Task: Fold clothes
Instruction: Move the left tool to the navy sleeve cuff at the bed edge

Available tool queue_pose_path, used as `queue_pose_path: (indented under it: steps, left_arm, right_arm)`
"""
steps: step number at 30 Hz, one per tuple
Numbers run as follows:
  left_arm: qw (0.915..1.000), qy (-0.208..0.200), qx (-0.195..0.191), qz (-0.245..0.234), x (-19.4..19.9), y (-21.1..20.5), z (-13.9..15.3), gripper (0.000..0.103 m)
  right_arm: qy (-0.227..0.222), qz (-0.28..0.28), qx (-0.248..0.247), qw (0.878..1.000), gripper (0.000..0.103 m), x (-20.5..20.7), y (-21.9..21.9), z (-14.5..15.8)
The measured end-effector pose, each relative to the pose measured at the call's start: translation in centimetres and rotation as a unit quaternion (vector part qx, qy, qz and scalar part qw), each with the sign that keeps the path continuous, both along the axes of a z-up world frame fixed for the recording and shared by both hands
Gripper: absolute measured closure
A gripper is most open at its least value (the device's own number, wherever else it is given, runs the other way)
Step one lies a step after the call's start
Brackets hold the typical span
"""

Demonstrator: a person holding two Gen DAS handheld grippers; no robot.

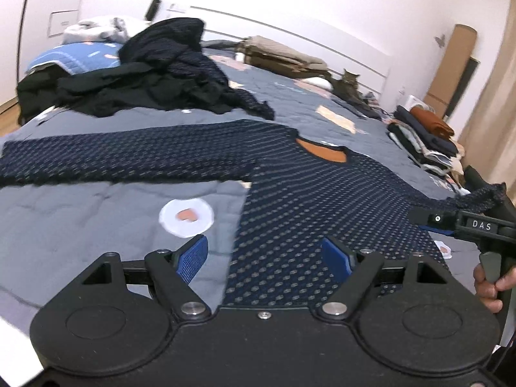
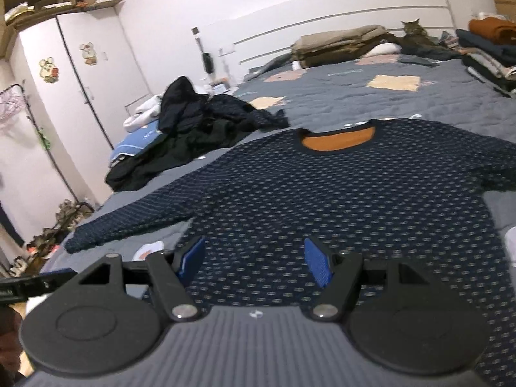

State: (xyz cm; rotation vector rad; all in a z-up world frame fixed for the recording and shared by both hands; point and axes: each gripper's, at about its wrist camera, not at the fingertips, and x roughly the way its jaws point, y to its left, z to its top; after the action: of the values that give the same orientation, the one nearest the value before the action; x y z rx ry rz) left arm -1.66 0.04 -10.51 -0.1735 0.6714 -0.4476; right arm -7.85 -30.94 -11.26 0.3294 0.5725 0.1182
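A navy dotted sweater (image 1: 322, 200) with an orange inner collar (image 1: 322, 151) lies flat on the grey quilt, neck away from me. Its left sleeve (image 1: 113, 158) stretches straight out to the left. The right sleeve's cuff (image 1: 480, 196) is bunched up just behind the right gripper (image 1: 429, 222), which a hand (image 1: 487, 287) holds. My left gripper (image 1: 264, 258) hangs open over the sweater's lower left edge, nothing between its blue pads. In the right wrist view my right gripper (image 2: 254, 261) is open above the sweater's body (image 2: 322, 193), also holding nothing.
A heap of dark clothes (image 1: 154, 77) lies beyond the left sleeve. Folded garments (image 1: 425, 138) are stacked at the bed's right edge. A cat (image 2: 416, 35) and folded beige bedding (image 2: 342, 45) are by the headboard. A white wardrobe (image 2: 80, 74) stands on the left.
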Motion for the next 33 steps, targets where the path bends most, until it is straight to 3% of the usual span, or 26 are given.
queue_pose_path:
  steps: [6, 17, 25, 33]
  left_arm:
    - [0.9984, -0.011, -0.012, 0.054, -0.6, 3.5, 0.2, 0.026]
    - [0.9858, -0.023, -0.033, 0.163, 0.8, 10.7, 0.1, 0.026]
    - [0.9813, -0.039, -0.011, 0.188, 2.7, 13.0, 0.5, 0.026]
    - [0.9801, -0.048, 0.009, 0.192, 3.3, 14.0, -0.1, 0.026]
  right_arm:
    - [-0.013, 0.027, 0.004, 1.000, 0.036, 0.9, 2.8, 0.3]
    - [-0.035, 0.088, 0.005, 0.996, 0.036, 3.0, 8.9, 1.5]
    - [-0.040, 0.103, -0.012, 0.994, 0.036, 4.9, 11.7, 2.8]
    - [-0.055, 0.143, -0.065, 0.986, 0.036, 7.2, 15.1, 4.4]
